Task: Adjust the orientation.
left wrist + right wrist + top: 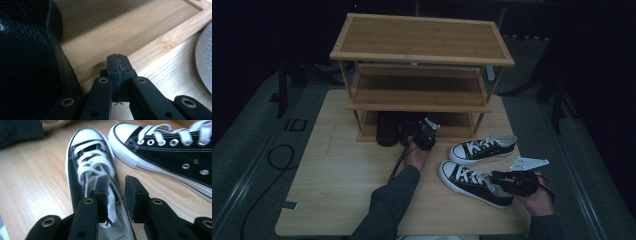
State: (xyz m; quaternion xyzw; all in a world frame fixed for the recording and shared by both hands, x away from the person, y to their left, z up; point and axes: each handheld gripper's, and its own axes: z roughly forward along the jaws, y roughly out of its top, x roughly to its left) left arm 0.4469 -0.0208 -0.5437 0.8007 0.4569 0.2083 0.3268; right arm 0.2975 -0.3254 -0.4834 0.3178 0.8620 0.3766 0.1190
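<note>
Two black sneakers with white laces and toe caps lie on the wooden table (pixel 337 180). The near sneaker (pixel 474 182) (pixel 87 165) has my right gripper (pixel 500 178) (pixel 117 183) at its heel. That gripper is open; one jaw is inside the collar by the tongue and the other is outside the side wall. The far sneaker (pixel 482 148) (pixel 170 152) lies beside it. My left gripper (pixel 422 132) (pixel 117 62) is shut with nothing in it, at the front rail of the rack's bottom shelf (pixel 165 40), just right of a black shoe (pixel 27 65).
A three-tier wooden shoe rack (pixel 422 40) stands at the back of the table. Two black shoes (pixel 388 128) sit on its bottom shelf. Its middle and top shelves are bare. A pale grey rounded surface (pixel 205 62) shows at the right edge of the left gripper view.
</note>
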